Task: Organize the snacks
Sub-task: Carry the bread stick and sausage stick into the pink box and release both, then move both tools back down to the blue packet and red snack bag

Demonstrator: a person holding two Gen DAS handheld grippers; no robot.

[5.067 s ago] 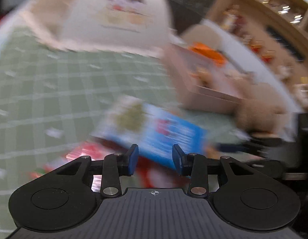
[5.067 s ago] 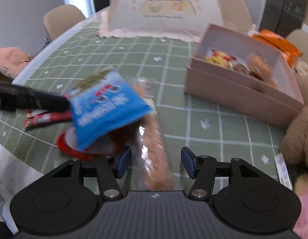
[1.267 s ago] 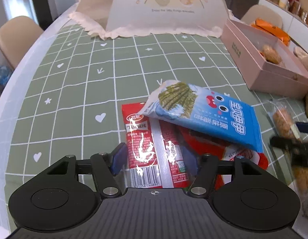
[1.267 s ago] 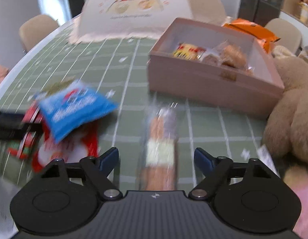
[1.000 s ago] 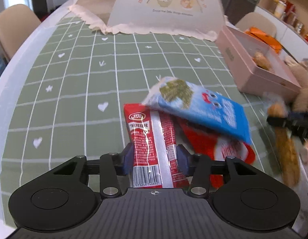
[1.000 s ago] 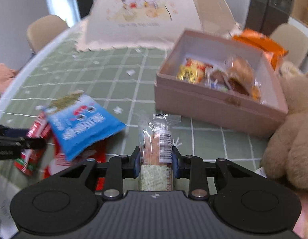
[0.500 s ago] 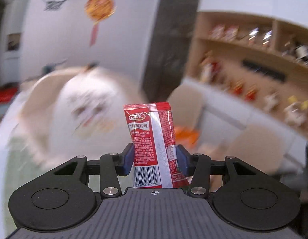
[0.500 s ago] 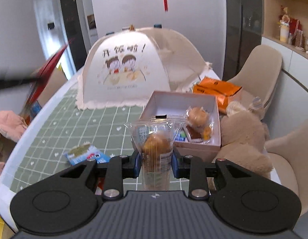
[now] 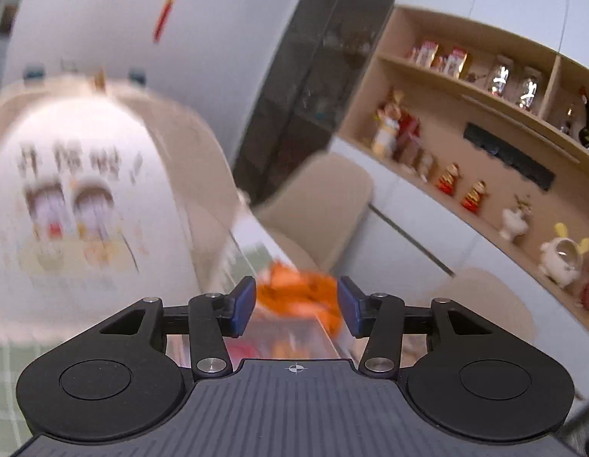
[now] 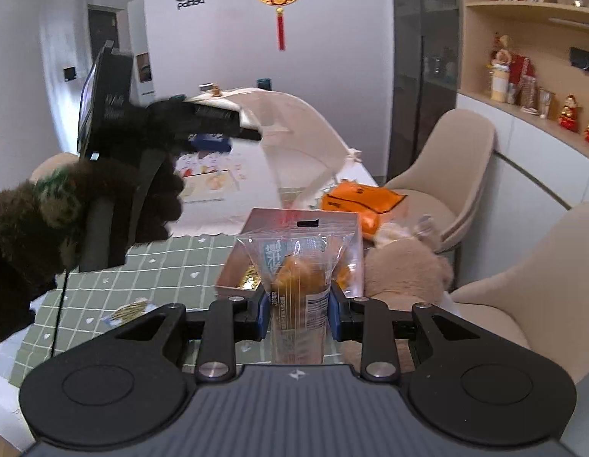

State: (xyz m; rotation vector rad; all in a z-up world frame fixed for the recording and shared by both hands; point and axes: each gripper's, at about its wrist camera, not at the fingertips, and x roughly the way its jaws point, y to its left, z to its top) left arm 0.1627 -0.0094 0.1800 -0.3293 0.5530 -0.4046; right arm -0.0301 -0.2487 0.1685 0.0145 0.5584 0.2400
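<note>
My left gripper (image 9: pixel 296 301) is open with nothing between its blue pads (image 9: pixel 243 304). Beyond it are a blurred orange bag (image 9: pixel 298 293) and the pink box (image 9: pixel 294 337). The red sausage packet is not in view. In the right wrist view a gloved hand (image 10: pixel 104 205) holds the left gripper (image 10: pixel 248 133) high, left of the box. My right gripper (image 10: pixel 298 312) is shut on a clear bread packet (image 10: pixel 298 278), upright in the air in front of the pink box (image 10: pixel 233 266).
A mesh food cover (image 10: pixel 294 144) stands behind the box on the green checked tablecloth (image 10: pixel 161 274). An orange bag (image 10: pixel 361 198) and a plush bear (image 10: pixel 404 270) lie to the box's right. A blue seaweed packet (image 10: pixel 130 310) lies on the cloth at left. Beige chairs (image 10: pixel 458 160) ring the table.
The red packet held between the left pads half a second ago is gone from them. The left gripper swung up towards the box. The right gripper lifted the bread packet off the table.
</note>
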